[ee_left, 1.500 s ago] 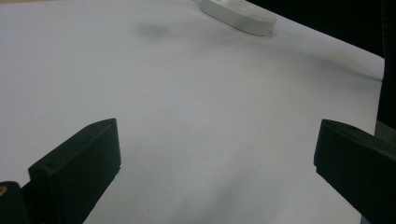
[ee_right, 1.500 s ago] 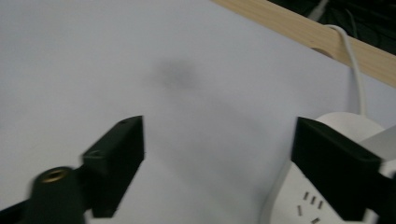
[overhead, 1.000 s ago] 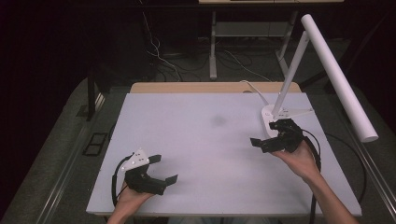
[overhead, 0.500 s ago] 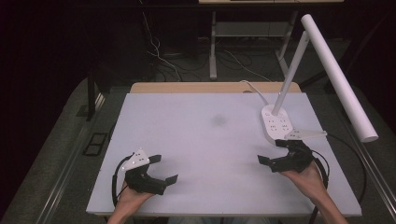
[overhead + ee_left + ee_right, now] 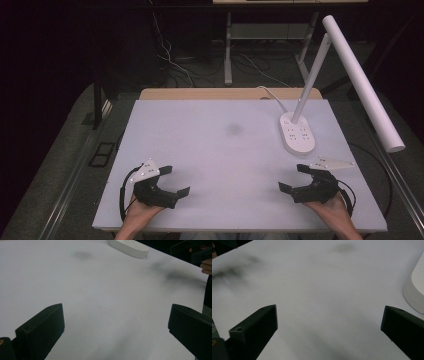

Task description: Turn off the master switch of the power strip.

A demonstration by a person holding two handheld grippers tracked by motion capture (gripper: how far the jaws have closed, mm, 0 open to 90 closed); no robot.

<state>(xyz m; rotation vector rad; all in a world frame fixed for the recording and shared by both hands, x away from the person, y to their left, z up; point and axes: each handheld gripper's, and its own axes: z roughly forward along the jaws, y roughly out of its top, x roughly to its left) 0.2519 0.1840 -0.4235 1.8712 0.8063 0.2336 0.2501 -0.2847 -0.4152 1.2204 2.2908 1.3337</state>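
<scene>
My left gripper [image 5: 175, 181] rests low over the front left of the white table [image 5: 210, 150], held in a hand, jaws wide apart with nothing between them; in the left gripper view [image 5: 115, 325] only bare tabletop lies between the jaws. My right gripper [image 5: 294, 178] sits at the front right, also open and empty [image 5: 329, 325]. A white desk lamp stands at the back right, its oval base [image 5: 298, 134] on the table, just beyond the right gripper. The lamp base edge [image 5: 415, 290] shows at the right of the right gripper view.
The lamp's long tube head [image 5: 361, 80] slants out over the table's right edge. A white cable [image 5: 272, 97] runs from the lamp base to the back edge. A faint grey smudge [image 5: 234, 129] marks the table's middle. Dark floor with cables surrounds the table.
My right gripper has drawn back from the lamp base toward the front edge of the table, uncovering the base. The left gripper has stayed where it was.
</scene>
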